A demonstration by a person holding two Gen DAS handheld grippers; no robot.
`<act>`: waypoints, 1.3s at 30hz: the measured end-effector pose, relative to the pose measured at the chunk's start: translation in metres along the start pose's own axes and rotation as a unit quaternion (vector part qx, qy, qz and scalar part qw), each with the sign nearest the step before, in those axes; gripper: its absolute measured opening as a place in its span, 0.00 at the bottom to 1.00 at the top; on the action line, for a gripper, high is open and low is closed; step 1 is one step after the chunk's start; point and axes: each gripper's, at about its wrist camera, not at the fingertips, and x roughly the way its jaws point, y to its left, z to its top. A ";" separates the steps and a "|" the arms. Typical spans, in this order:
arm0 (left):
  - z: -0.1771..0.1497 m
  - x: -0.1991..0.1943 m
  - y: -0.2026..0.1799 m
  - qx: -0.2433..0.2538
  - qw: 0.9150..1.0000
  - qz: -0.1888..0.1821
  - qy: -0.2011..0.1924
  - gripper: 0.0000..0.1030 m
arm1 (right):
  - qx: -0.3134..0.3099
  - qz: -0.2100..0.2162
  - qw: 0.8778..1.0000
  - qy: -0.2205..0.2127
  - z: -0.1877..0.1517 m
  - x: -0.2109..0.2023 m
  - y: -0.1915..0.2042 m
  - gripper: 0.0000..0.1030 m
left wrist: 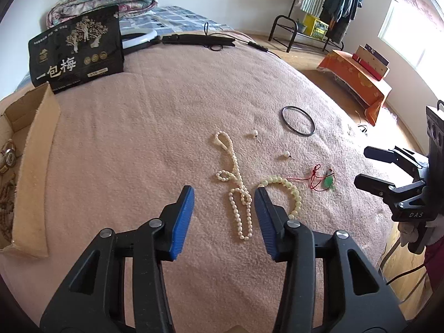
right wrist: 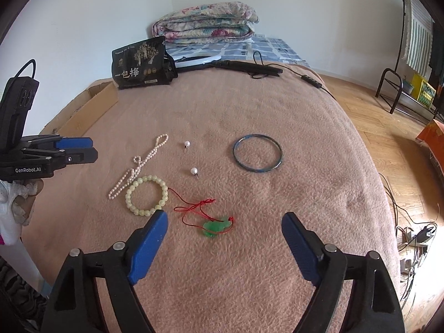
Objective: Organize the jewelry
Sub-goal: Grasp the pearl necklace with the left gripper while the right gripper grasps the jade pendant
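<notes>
On the pink blanket lie a white pearl necklace (left wrist: 236, 183) (right wrist: 136, 166), a pale bead bracelet (left wrist: 288, 191) (right wrist: 146, 195), two pearl earrings (left wrist: 254, 133) (right wrist: 194, 171), a dark bangle (left wrist: 298, 121) (right wrist: 257, 152) and a green pendant on red cord (left wrist: 328, 182) (right wrist: 215, 226). My left gripper (left wrist: 223, 193) is open and empty, low over the necklace. My right gripper (right wrist: 224, 220) is open and empty, just short of the pendant. A cardboard box (left wrist: 33, 166) at the left holds a watch (left wrist: 7, 156) and beads.
A black snack bag (left wrist: 76, 48) stands at the far left of the bed by a ring light (left wrist: 138, 38) and cable. A folded quilt (right wrist: 205, 25) lies behind. Wood floor, a clothes rack (left wrist: 319, 8) and an orange-covered bench (left wrist: 358, 80) lie to the right.
</notes>
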 end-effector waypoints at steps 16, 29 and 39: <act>0.009 0.059 -0.010 0.005 0.999 0.015 0.044 0.34 | -0.013 0.030 0.999 0.026 -0.009 0.033 0.003 0.55; 0.013 0.072 -0.016 0.027 0.998 0.038 0.049 0.27 | -0.034 0.019 0.998 0.044 -0.010 0.053 0.011 0.47; 0.012 0.074 -0.012 0.036 0.997 0.052 0.044 0.09 | -0.074 0.002 0.996 0.047 -0.011 0.057 0.023 0.46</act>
